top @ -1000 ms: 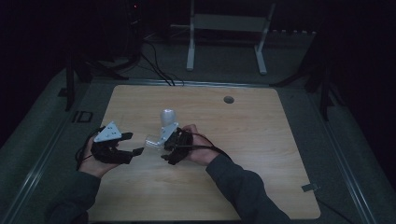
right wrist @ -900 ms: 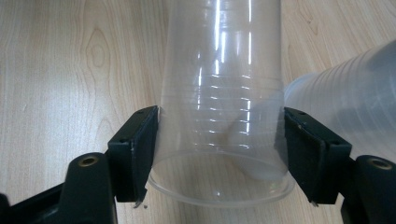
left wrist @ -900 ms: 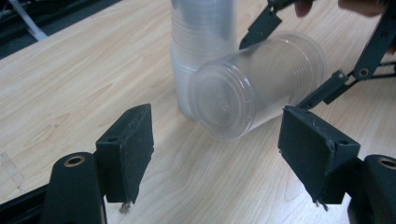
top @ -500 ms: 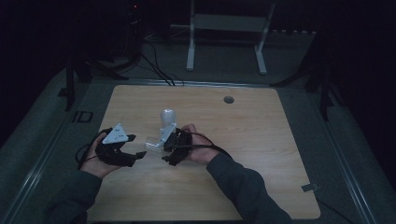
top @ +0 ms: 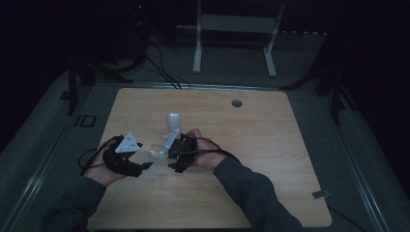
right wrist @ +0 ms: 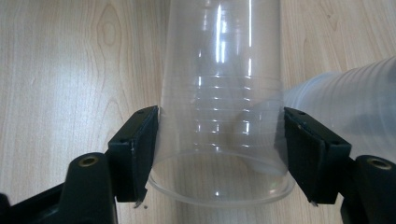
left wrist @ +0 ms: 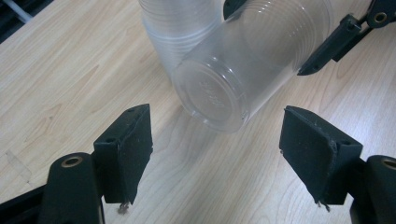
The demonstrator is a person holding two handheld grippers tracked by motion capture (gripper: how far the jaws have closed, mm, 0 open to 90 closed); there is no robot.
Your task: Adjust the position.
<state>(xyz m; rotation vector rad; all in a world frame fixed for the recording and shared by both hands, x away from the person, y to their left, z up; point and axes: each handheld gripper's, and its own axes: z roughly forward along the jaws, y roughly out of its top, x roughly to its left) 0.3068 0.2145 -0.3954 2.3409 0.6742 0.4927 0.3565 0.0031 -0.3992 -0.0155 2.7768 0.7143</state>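
My right gripper (right wrist: 219, 154) clamps a clear plastic cup (right wrist: 219, 93) near its rim; my left gripper (left wrist: 215, 149) gapes wide, empty, facing the cup's base, cup stack (left wrist: 173, 28) behind.

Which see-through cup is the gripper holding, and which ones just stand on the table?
The single cup tipped sideways sits between the right gripper jaws. The stack of cups stands upright on the table behind it, ungripped.

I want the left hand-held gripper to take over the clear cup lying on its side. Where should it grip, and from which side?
Probably the closed bottom end of the clear cup. The cup lies tilted with its base facing the left hand-held gripper, whose jaws stand open wider than the base. The right hand-held gripper holds the rim end, so come straight along the cup's axis from the base side and close across the lower wall.
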